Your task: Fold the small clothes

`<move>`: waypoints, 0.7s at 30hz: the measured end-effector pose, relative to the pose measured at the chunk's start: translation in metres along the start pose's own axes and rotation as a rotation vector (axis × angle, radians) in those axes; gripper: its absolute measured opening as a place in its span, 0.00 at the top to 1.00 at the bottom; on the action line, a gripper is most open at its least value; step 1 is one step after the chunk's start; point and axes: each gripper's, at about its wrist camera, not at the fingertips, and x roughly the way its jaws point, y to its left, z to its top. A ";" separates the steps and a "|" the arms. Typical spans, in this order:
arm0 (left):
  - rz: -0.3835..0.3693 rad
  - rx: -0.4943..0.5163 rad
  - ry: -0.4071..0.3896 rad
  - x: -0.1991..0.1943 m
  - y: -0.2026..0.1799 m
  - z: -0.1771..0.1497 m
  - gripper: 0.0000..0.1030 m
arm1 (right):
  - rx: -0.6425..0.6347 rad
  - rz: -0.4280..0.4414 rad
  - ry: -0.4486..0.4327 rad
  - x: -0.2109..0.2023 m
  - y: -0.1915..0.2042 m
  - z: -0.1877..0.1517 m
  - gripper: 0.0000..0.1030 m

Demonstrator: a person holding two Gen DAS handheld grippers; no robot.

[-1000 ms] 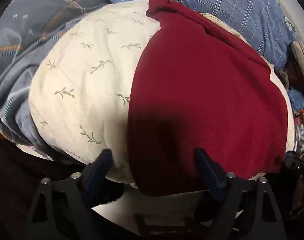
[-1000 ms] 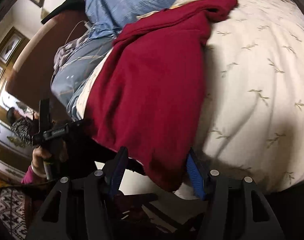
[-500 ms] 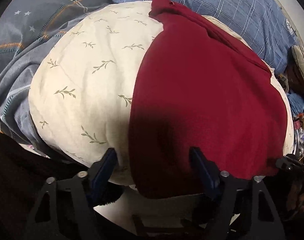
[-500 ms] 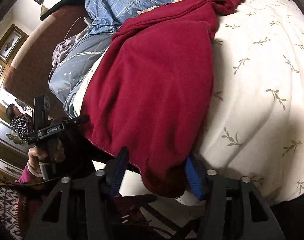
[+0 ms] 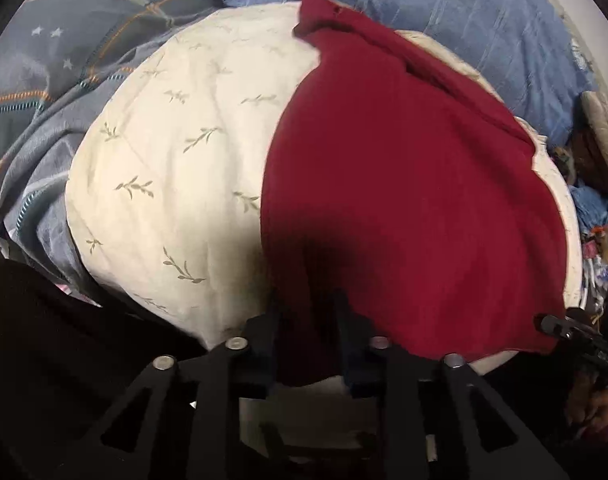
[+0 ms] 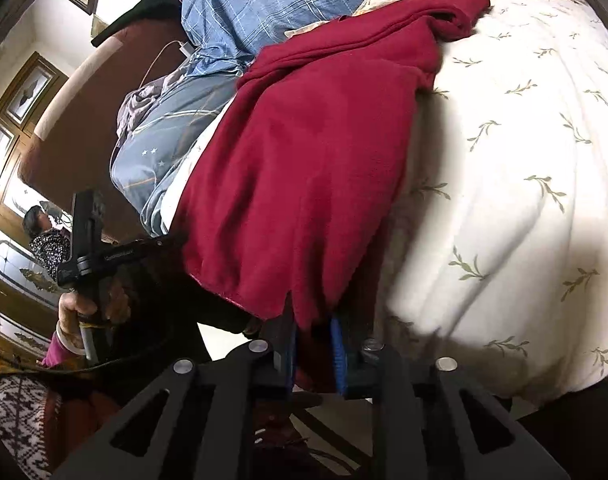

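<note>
The dark red garment [image 5: 404, 184] lies spread on the cream quilt with the leaf sprigs [image 5: 175, 168], its long axis running from the near edge of the bed, where I stand, away toward the blue checked bedding [image 5: 444, 8]. The far end narrows to a bunched, folded point [image 6: 456, 12] aimed at that blue bedding; the broad hem end points back at me and hangs a little over the quilt's edge.

My left claw [image 5: 306, 332] has its two fingers drawn in close on the near hem at the garment's left corner, red cloth pinched between them. My right claw [image 6: 312, 340] is likewise clamped on the hem at the other corner, the fabric squeezed between its blue pads [image 6: 336, 344].

In the right wrist view I see my left hand [image 6: 91, 304] holding the other tool by its handle, beside the bed. A line of pale lettering runs along that tool's black bar, too small to read. I see no label on the garment itself.
</note>
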 end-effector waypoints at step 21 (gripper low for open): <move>-0.131 -0.006 -0.183 -0.082 0.017 -0.015 0.94 | 0.036 0.222 -0.046 -0.035 0.028 -0.020 0.96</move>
